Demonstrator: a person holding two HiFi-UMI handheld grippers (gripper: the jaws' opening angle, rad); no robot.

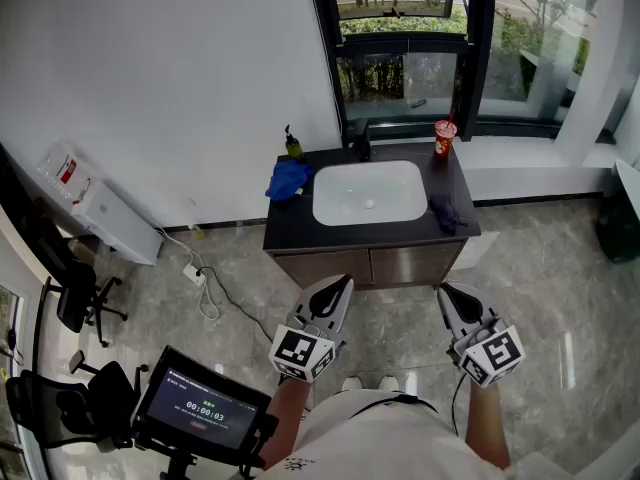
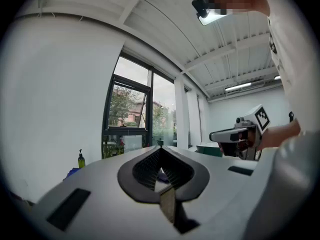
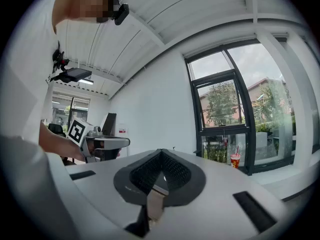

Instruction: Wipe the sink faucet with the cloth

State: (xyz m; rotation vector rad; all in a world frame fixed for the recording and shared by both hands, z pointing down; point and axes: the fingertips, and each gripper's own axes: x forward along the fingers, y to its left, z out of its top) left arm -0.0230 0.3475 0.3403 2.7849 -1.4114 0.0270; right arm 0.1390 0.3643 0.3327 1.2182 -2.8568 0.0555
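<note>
Both tongs held level in front of the vanity, well short of it, tips toward the cabinet; left gripper (image 1: 343,282) jaws pressed together at the tips, nothing between them; right gripper (image 1: 444,291) likewise closed and empty; the two well apart, side by side over the tiled floor (image 1: 560,298).

Dark worktop (image 1: 300,230) against the window wall; white sink (image 1: 340,206) set in its middle; faucet (image 1: 361,144), dark, at the back edge behind the basin, untouched.

Blue cloth (image 1: 288,179) bunched at the worktop's left edge, just beside the basin; dark cloth (image 1: 446,213) lying near the front right corner; neither touches the faucet.

Soap bottle (image 1: 293,145) upright at the back left corner, behind the blue cloth; red cup (image 1: 444,138) with straw at the back right corner.
</note>
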